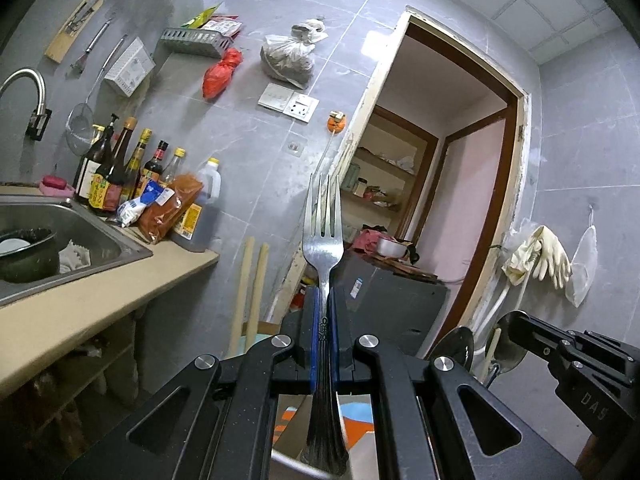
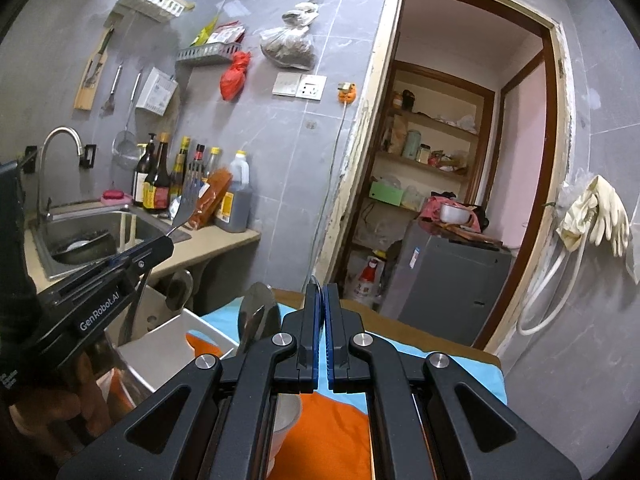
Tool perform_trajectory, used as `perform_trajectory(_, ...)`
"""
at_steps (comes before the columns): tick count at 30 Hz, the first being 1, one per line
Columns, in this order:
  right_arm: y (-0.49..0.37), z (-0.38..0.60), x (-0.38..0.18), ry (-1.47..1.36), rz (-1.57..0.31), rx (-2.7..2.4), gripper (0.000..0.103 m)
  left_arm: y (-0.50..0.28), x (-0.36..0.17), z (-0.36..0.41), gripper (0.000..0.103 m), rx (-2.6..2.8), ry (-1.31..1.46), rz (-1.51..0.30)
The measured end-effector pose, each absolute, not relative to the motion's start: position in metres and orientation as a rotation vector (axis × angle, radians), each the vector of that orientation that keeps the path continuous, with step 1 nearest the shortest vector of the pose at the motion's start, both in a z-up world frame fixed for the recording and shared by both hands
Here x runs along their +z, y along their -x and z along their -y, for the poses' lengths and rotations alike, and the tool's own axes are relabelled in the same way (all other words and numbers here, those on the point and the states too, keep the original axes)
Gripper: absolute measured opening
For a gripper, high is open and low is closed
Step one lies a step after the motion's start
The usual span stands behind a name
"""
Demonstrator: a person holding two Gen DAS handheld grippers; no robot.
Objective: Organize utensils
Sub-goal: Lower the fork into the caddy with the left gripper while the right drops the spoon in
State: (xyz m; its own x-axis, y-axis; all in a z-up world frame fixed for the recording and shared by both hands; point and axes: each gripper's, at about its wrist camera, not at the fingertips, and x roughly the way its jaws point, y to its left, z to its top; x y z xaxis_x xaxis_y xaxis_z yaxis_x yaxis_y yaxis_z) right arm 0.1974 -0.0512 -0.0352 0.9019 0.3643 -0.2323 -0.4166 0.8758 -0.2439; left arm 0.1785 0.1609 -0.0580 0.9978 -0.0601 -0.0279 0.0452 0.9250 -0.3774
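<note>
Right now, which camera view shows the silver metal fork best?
The left wrist view: the silver metal fork stands central, tines up, clamped in the left hand-held gripper. The right wrist view shows it small and sideways.

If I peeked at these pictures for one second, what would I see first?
A shiny fork, pinched upright by the left gripper, pointing at the open doorway. Then the red bag hanging on the grey wall, and the dark sauce bottles beside the sink.

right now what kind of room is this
Most likely a home kitchen: a steel sink with a curved tap, sauce bottles on the counter, and a strainer hanging on the tiled wall.
</note>
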Motion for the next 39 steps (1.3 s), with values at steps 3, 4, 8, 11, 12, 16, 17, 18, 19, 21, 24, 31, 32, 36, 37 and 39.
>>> perform_trajectory(3, -0.198, 0.050, -0.038, 0.291, -0.189, 0.416, 0.001, -0.176, -0.060, -0.160, 0.003, -0.046, 0.376, -0.023)
perform_trajectory(4, -0.198, 0.050, -0.038, 0.289, -0.190, 0.418, 0.001, -0.175, -0.061, -0.160, 0.003, -0.047, 0.379, -0.018)
perform_trajectory(8, -0.197, 0.052, -0.041, 0.276, -0.190, 0.429, 0.001, -0.173, -0.063, -0.158, 0.003, -0.037, 0.361, 0.002)
perform_trajectory(11, -0.197, 0.053, -0.043, 0.271, -0.191, 0.438, 0.001, -0.170, -0.064, -0.153, 0.003, -0.025, 0.331, 0.017)
perform_trajectory(12, -0.197, 0.053, -0.043, 0.269, -0.190, 0.442, 0.001, -0.170, -0.065, -0.151, 0.003, -0.018, 0.312, 0.019)
perform_trajectory(16, -0.198, 0.054, -0.045, 0.263, -0.194, 0.452, 0.001, -0.170, -0.067, -0.145, 0.003, -0.005, 0.277, 0.029)
perform_trajectory(17, -0.198, 0.054, -0.045, 0.261, -0.194, 0.455, 0.001, -0.170, -0.067, -0.145, 0.003, -0.004, 0.272, 0.031)
perform_trajectory(18, -0.198, 0.054, -0.046, 0.262, -0.196, 0.456, 0.001, -0.170, -0.068, -0.145, 0.003, -0.003, 0.265, 0.034)
perform_trajectory(19, -0.198, 0.053, -0.046, 0.263, -0.196, 0.458, 0.001, -0.170, -0.068, -0.144, 0.003, -0.002, 0.261, 0.036)
perform_trajectory(21, -0.198, 0.052, -0.047, 0.264, -0.196, 0.463, 0.001, -0.169, -0.069, -0.144, 0.003, -0.001, 0.258, 0.039)
perform_trajectory(24, -0.197, 0.050, -0.048, 0.270, -0.196, 0.465, 0.001, -0.169, -0.069, -0.143, 0.003, 0.000, 0.255, 0.038)
perform_trajectory(31, -0.197, 0.049, -0.050, 0.271, -0.204, 0.466, 0.001, -0.166, -0.069, -0.145, 0.003, -0.003, 0.270, -0.014)
perform_trajectory(32, -0.197, 0.049, -0.051, 0.270, -0.207, 0.467, 0.001, -0.164, -0.069, -0.145, 0.003, -0.004, 0.268, -0.019)
perform_trajectory(36, -0.197, 0.051, -0.054, 0.247, -0.228, 0.480, 0.003, -0.160, -0.068, -0.146, 0.003, -0.014, 0.261, -0.057)
perform_trajectory(37, -0.198, 0.051, -0.055, 0.242, -0.233, 0.484, 0.004, -0.159, -0.068, -0.146, 0.003, -0.018, 0.265, -0.069)
perform_trajectory(39, -0.197, 0.052, -0.055, 0.227, -0.238, 0.493, 0.005, -0.159, -0.066, -0.148, 0.004, -0.029, 0.272, -0.093)
